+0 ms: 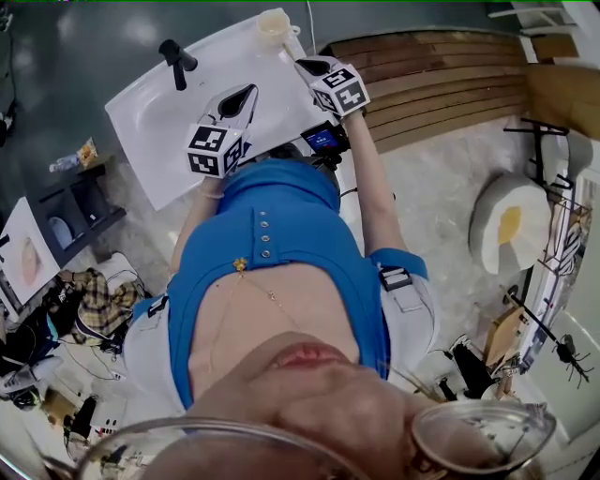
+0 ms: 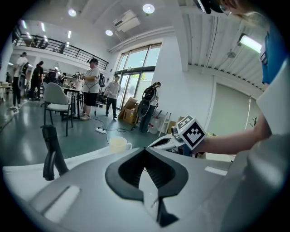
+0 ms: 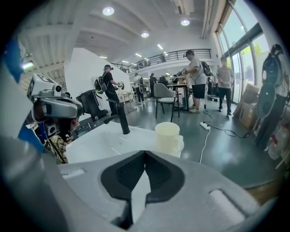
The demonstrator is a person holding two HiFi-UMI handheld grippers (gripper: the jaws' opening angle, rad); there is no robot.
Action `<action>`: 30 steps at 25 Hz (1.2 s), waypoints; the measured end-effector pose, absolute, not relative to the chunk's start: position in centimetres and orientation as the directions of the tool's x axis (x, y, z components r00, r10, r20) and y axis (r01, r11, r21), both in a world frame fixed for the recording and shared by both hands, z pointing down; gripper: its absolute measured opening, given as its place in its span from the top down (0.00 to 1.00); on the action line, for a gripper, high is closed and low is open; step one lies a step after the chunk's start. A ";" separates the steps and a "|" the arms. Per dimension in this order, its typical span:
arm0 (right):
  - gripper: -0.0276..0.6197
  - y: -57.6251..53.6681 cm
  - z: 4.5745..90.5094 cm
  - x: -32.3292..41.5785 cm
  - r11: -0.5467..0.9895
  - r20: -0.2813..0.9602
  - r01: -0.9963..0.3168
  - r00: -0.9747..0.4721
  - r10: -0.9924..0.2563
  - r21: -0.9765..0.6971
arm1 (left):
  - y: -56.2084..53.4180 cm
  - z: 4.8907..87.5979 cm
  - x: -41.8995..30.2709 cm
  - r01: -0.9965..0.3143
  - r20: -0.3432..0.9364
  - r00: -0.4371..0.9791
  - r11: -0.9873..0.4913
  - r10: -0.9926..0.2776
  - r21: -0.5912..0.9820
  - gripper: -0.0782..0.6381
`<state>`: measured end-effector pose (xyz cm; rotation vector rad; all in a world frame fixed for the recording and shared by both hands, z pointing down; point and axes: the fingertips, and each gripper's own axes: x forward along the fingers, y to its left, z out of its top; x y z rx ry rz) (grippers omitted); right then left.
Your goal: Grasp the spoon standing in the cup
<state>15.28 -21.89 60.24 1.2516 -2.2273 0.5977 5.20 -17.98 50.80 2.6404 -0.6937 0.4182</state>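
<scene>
I cannot make out the spoon in any view. The cup [image 1: 274, 26] it belongs to is a pale cream mug with a handle, and its inside is too small or too low-angled to read. The cup stands at the far right corner of the white counter [image 1: 159, 112], close to the edge.

My right tongs [image 1: 302, 65] are the nearer of the 2. They hang over the counter just short of the cup, apart from it and pointing toward it. In the right gripper view the right tongs [image 3: 145, 153] are pressed together tip to tip with nothing between them. The cup [image 3: 167, 138] stands just beyond and slightly right of the tips.

My left tongs [image 1: 250, 91] hover over the middle of the counter, to the left of the right pair and well apart from the cup. In the left gripper view the left tongs [image 2: 145, 150] are likewise closed at the tips and empty. The cup [image 2: 118, 144] sits ahead and a little to the left. The right tongs [image 2: 168, 141] show just beyond it on the right.

A black post [image 1: 176, 61] stands upright at the far left of the counter, well apart from the cup.

Right of the counter lie wooden boards [image 1: 441, 75]. Several people [image 3: 195, 79] stand around tables in the hall beyond.
</scene>
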 end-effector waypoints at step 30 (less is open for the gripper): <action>0.95 -18.6 52.7 7.8 0.654 0.552 -0.756 -0.538 -0.637 0.016 | -17.5 50.5 4.4 -0.563 0.357 0.814 -0.774 -0.458 0.290 0.90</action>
